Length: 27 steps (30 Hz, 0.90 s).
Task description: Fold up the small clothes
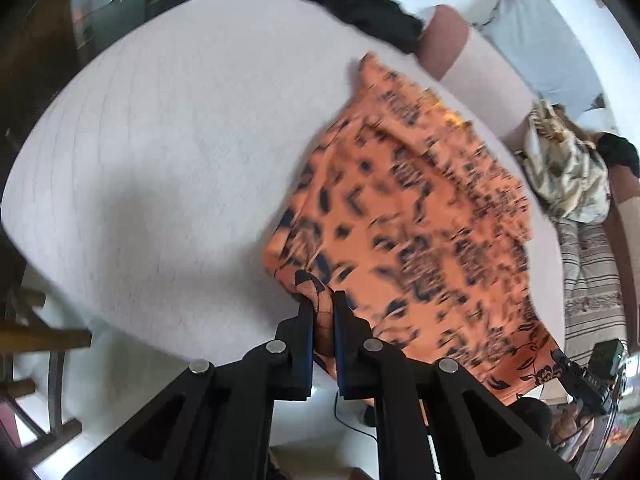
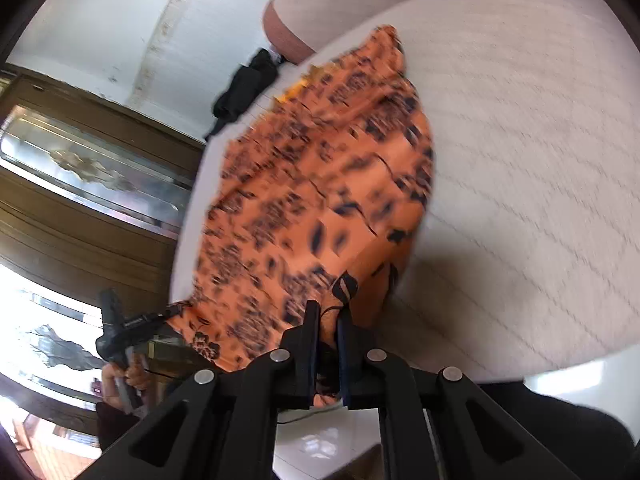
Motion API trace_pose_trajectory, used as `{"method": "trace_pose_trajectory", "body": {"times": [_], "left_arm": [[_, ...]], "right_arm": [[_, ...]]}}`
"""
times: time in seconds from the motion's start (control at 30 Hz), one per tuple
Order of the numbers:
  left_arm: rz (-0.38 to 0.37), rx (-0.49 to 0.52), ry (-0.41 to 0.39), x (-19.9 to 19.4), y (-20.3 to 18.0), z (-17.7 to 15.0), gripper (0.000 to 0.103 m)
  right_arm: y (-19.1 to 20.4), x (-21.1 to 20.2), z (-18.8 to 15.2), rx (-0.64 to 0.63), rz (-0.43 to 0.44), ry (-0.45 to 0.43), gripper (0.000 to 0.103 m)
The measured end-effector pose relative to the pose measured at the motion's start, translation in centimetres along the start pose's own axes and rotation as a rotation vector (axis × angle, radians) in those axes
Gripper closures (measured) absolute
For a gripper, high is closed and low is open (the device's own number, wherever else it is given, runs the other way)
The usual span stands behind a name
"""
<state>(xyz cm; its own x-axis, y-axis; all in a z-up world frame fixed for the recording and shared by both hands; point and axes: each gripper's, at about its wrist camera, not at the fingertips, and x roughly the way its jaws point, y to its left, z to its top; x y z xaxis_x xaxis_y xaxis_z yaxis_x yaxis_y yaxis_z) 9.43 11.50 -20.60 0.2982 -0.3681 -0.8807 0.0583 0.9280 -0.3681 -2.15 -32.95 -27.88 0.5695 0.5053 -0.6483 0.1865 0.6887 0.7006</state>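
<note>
Both grippers — left gripper [image 1: 323, 298], right gripper [image 2: 329, 310] — gripped the orange garment [image 1: 404, 216] [image 2: 316, 184], jaws clenched on its cloth, bed [image 1: 168, 120] at ten o'clock.

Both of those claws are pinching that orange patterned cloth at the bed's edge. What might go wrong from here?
The left gripper and right gripper each pinch only a small bunch of the orange garment, so a corner may slip free. The near end of the cloth hangs past the white mattress edge; it may slide off. The black garment lies nearby and may get dragged along.

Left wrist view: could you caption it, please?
Left gripper pinching a corner of the orange patterned garment on the bed.
</note>
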Motion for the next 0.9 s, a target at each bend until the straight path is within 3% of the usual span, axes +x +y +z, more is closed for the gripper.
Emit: {"method": "trace_pose_trajectory", "body": {"times": [0.2,0.4,0.63,0.77,0.9], "left_arm": [[-0.033,0.058,-0.029,-1.9,-2.4,3.6,0.094],[-0.028,0.07,-0.022,-0.9,-3.8,8.1,0.094],[-0.023,0.046,-0.008,2.7,-5.2,16.6,0.094],[-0.008,0.059,0.005,6.2,-7.9,21.7,0.094],[-0.009,0.109,-0.021,7.9,-9.8,22.2,0.094]], "right_arm": [[1.8,-0.6,3.6,0.016,0.058,-0.046,0.094],[1.8,-0.6,8.1,0.066,0.089,-0.098,0.095],[0.0,0.0,16.2,0.179,0.135,-0.215,0.095],[-2.1,1.2,21.6,0.272,0.161,-0.312,0.095],[-1.6,2.4,23.9,0.197,0.078,-0.328,0.092]]}}
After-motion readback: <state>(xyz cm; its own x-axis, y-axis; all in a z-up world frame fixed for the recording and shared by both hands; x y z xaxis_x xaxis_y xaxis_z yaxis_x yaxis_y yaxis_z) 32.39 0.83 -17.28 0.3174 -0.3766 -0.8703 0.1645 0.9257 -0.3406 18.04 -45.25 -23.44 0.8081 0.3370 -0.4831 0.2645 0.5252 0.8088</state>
